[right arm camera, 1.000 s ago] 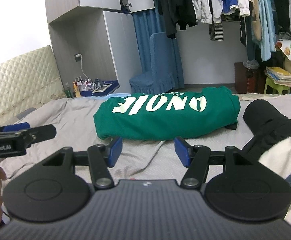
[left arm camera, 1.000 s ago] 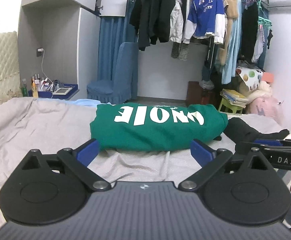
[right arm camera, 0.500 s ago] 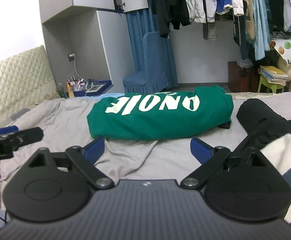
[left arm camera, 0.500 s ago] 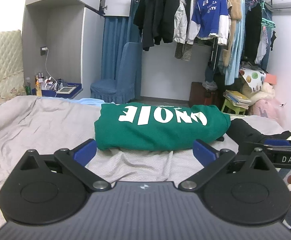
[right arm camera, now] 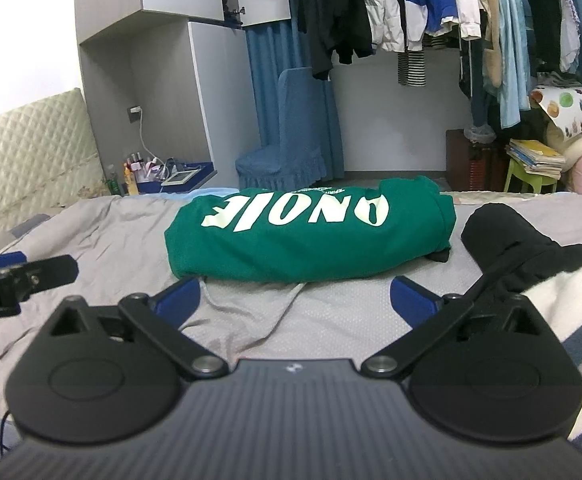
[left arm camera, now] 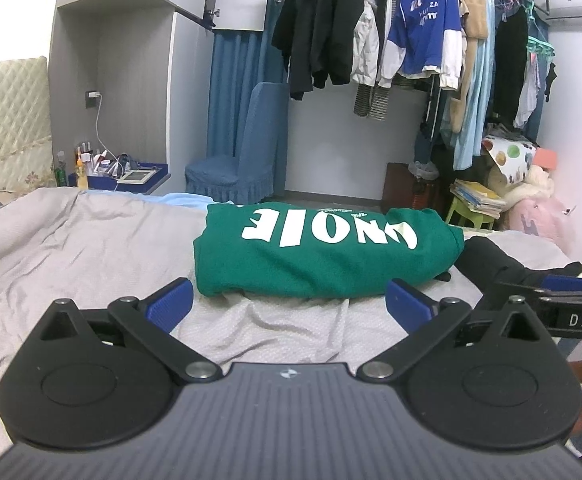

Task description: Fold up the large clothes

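Folded green sweatshirt (left arm camera: 323, 252) on the grey bed sheet (left arm camera: 71, 248)
Left gripper (left arm camera: 289, 306) spread wide, empty — just before the sweatshirt's near edge; right gripper (right arm camera: 295, 300) beside it, jaws opening, empty — black garment (right arm camera: 503, 240) right of the sweatshirt.

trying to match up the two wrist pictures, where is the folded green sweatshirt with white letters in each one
Left wrist view: the folded green sweatshirt with white letters lies centre, slightly right, on the grey bedsheet.
Right wrist view: the sweatshirt lies centre, on the same sheet.
Shared landmark: the blue covered chair stands behind the sweatshirt in both.
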### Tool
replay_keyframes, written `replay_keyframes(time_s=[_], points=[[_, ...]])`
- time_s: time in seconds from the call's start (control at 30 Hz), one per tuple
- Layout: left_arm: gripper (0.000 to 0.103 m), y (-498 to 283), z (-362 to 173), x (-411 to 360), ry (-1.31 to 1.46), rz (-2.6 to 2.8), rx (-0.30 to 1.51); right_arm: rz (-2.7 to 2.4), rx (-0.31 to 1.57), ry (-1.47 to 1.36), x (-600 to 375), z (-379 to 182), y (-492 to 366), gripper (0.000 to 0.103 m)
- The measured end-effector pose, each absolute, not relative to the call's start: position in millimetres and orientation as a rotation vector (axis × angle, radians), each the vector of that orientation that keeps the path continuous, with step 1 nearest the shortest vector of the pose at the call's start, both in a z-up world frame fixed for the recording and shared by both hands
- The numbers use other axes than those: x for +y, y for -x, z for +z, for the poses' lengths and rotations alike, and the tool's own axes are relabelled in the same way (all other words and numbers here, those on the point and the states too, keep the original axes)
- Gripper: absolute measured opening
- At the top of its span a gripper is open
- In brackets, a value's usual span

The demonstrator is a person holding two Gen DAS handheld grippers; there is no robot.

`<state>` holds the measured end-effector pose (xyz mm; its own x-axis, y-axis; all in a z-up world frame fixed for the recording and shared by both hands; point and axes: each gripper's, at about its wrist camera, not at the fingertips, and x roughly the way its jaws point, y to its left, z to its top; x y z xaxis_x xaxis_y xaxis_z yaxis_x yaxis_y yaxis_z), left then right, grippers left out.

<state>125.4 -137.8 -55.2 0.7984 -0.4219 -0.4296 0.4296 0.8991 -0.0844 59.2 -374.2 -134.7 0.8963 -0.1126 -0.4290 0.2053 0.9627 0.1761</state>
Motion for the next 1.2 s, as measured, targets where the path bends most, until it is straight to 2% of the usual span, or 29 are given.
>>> replay_keyframes(time_s=[1.2], points=[[0.103, -113, -45, -130, -0.003, -0.457, 0.432, -0.157, 0.438, -0.206, -369, -129, -55, 0.103]])
